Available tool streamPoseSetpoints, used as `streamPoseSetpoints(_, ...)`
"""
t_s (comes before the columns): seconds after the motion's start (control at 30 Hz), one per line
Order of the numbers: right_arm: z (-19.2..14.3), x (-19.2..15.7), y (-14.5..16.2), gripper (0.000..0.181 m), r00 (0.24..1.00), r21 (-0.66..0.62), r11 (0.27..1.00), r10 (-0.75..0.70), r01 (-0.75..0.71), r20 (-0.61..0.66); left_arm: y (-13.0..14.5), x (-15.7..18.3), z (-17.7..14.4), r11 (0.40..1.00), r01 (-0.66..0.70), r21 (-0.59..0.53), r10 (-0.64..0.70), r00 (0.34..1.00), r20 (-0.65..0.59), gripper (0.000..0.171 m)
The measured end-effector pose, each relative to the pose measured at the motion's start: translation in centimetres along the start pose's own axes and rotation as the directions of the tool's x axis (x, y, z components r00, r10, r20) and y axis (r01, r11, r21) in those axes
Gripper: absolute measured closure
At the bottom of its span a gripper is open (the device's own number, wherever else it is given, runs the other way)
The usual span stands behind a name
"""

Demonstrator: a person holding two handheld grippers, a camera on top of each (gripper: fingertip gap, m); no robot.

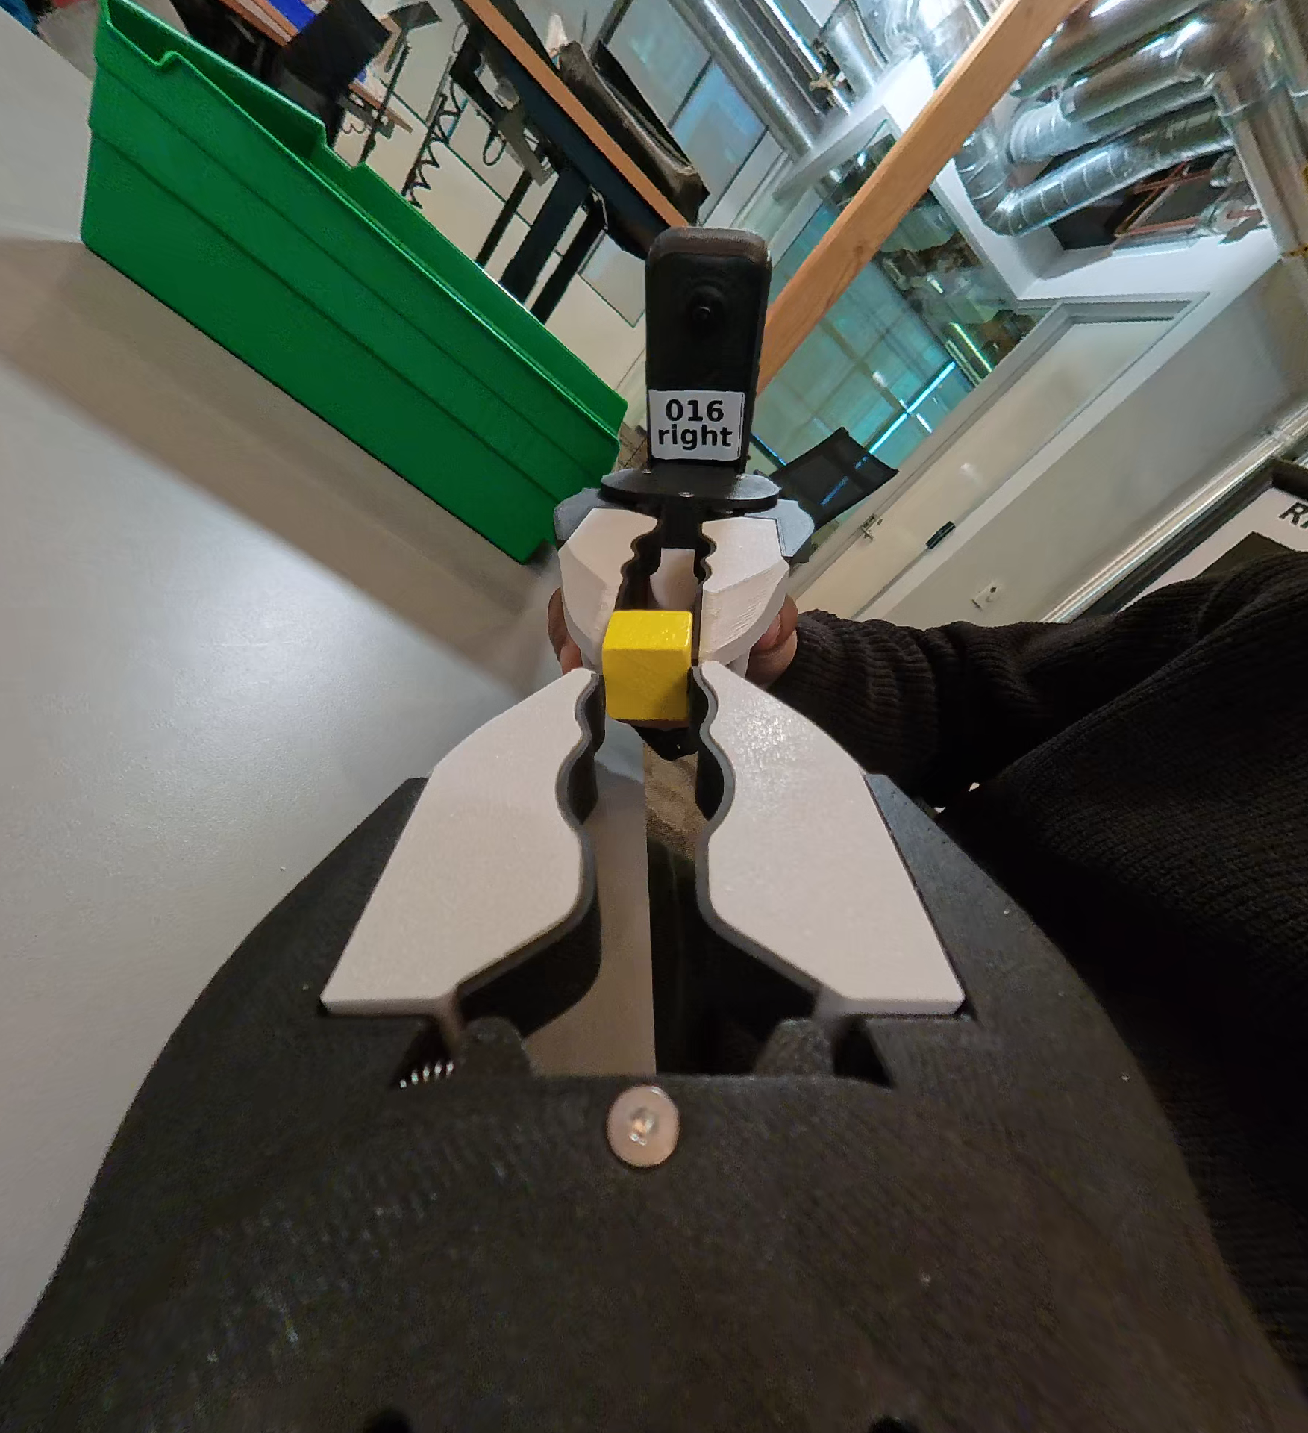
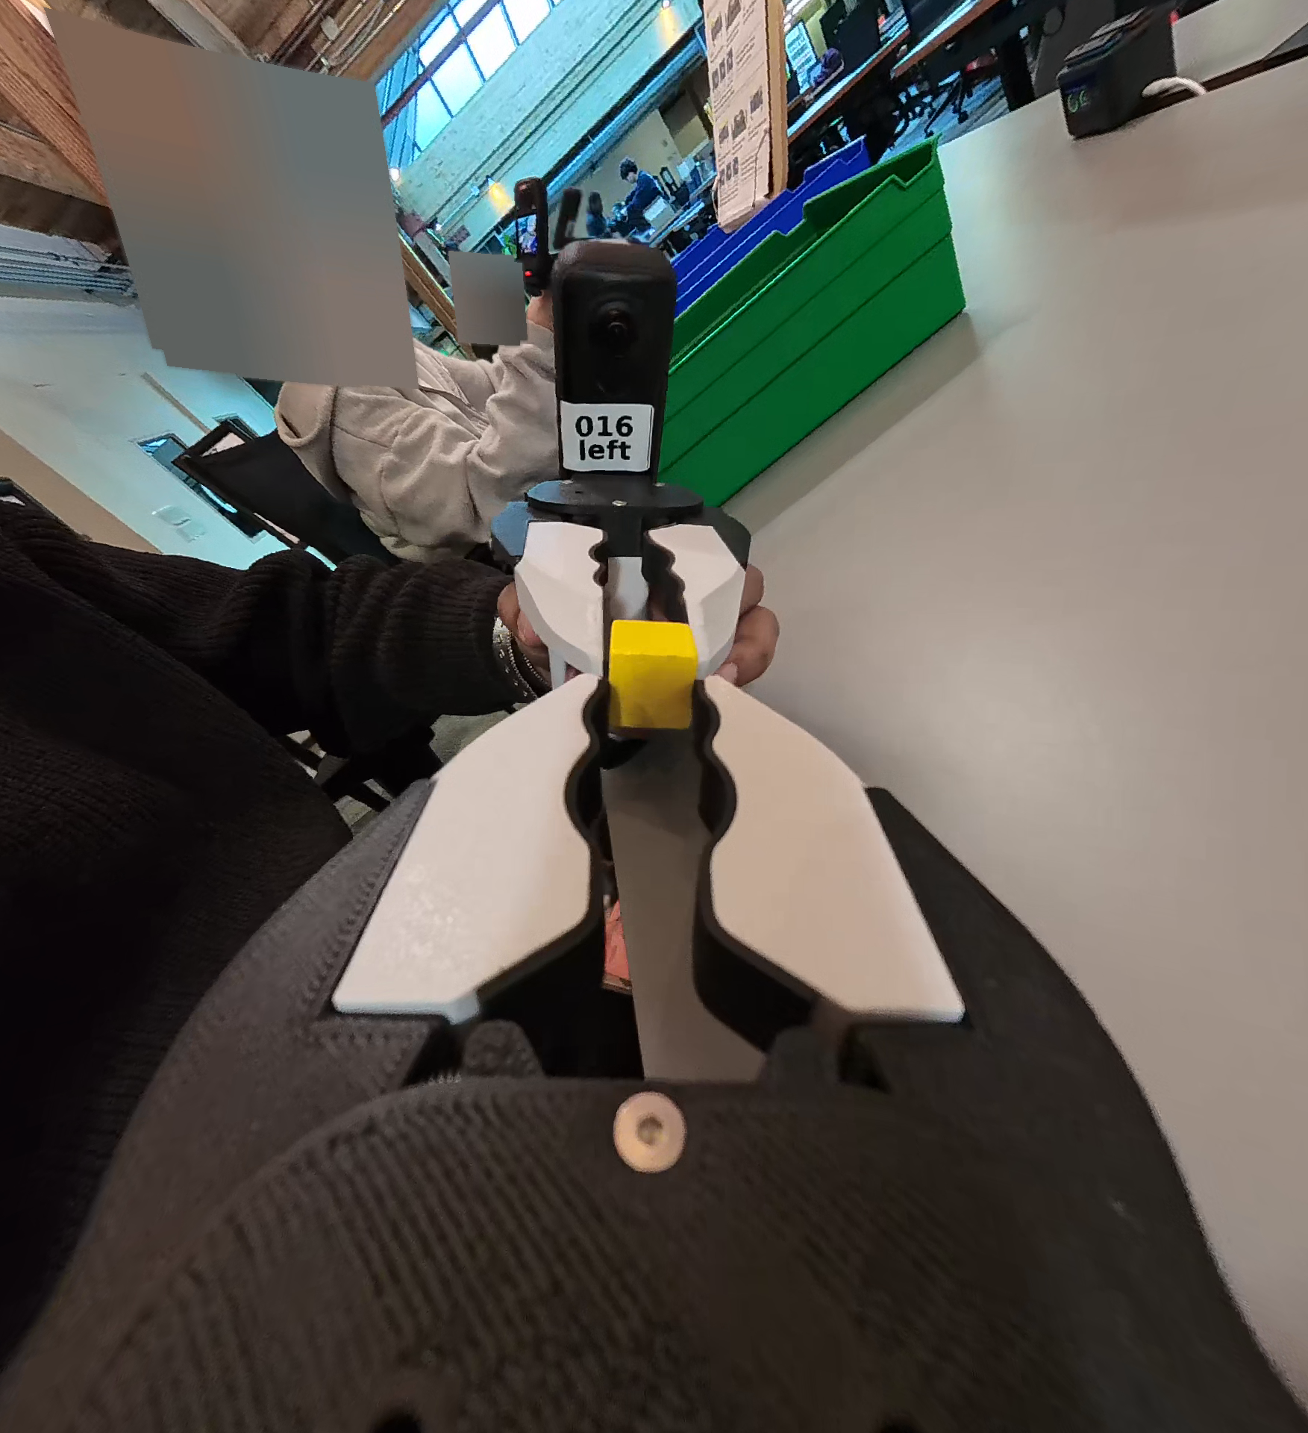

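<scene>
A small yellow cube (image 1: 647, 667) is held in the air between my two grippers, which point tip to tip at each other. My left gripper (image 1: 649, 682) has its jaws narrowed to the cube's width, with both pads against its sides. My right gripper (image 2: 650, 694) closes on the same cube (image 2: 650, 675) from the opposite end. Each gripper shows in the other's view: the right one (image 1: 662, 597) and the left one (image 2: 647, 612), both hand-held by a person in black sleeves (image 1: 1023, 698). The cube hangs beside the edge of a white table (image 2: 1061, 543).
A green bin (image 1: 309, 310) stands on the white table (image 1: 131, 659); it also shows in the right wrist view (image 2: 813, 333) with a blue bin (image 2: 759, 217) behind it. A black device (image 2: 1116, 77) sits at the table's far corner. A person in beige (image 2: 418, 450) sits beyond.
</scene>
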State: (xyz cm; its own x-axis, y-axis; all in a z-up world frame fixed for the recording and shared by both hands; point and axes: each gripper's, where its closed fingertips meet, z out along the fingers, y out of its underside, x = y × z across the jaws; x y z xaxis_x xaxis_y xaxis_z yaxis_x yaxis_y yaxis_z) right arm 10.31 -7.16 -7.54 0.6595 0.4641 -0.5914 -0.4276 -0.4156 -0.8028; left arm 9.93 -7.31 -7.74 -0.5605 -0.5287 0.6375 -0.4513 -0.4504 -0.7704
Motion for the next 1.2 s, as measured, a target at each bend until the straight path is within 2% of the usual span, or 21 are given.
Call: streamPoseSetpoints(1.2,-0.03,0.25,0.01,0.161,0.999,0.007,0.999,0.049,-0.049,0.009,0.16,-0.30,0.04,1.000,0.006,-0.007,-0.006,1.000,0.013,0.150)
